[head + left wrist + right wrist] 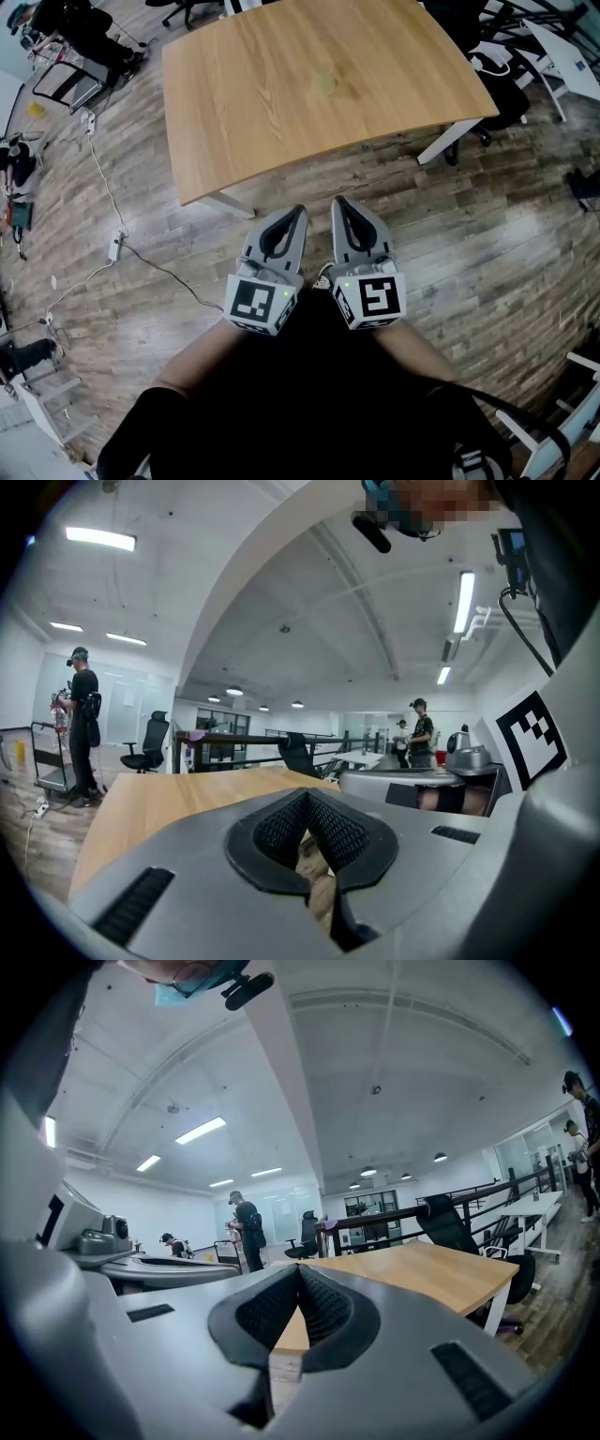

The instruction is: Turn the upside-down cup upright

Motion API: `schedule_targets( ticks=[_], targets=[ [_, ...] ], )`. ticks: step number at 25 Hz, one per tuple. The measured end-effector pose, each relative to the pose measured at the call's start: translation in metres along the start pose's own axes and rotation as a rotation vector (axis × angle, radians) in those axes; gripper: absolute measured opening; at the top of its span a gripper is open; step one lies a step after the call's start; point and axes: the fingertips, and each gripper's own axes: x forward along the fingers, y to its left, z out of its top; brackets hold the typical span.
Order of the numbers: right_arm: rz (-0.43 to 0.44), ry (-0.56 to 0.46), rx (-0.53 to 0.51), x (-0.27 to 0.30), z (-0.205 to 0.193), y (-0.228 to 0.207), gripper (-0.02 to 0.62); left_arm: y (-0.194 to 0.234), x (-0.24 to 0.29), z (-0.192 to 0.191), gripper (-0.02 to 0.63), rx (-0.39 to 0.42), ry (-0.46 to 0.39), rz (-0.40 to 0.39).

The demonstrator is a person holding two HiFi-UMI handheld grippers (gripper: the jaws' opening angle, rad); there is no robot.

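Observation:
A pale, see-through cup (324, 79) stands on the wooden table (234, 112), toward its far middle; its outline is faint and I cannot tell which way up it is. My left gripper (298, 211) and right gripper (338, 202) are side by side over the floor, short of the table's near edge, pointing at it. Both are shut with nothing between their jaws. In the left gripper view the table (159, 808) shows beyond the closed jaws, and in the right gripper view the table (422, 1274) lies ahead; the cup does not show in either.
White table legs (448, 142) stand at the near right and near left corners. A cable and power strip (114, 246) lie on the wood floor at the left. Office chairs (145, 744) and people (246, 1227) stand beyond the table. A white frame (47, 403) is at bottom left.

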Motion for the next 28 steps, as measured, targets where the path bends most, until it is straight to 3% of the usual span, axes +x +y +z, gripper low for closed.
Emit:
schedule_targets(
  ticks=[9, 20, 28],
  targets=[
    [-0.072, 0.044, -0.007, 0.069, -0.004, -0.049, 0.012, 0.053, 0.085, -0.001, 0.008, -0.018, 0.012, -0.042],
    [-0.136, 0.117, -0.007, 0.236, -0.009, -0.103, 0.014, 0.173, 0.226, 0.004, 0.008, -0.017, 0.043, -0.129],
    [-0.186, 0.163, 0.006, 0.320, -0.031, -0.138, 0.014, 0.231, 0.299, -0.015, 0.008, -0.011, 0.076, -0.165]
  ],
)
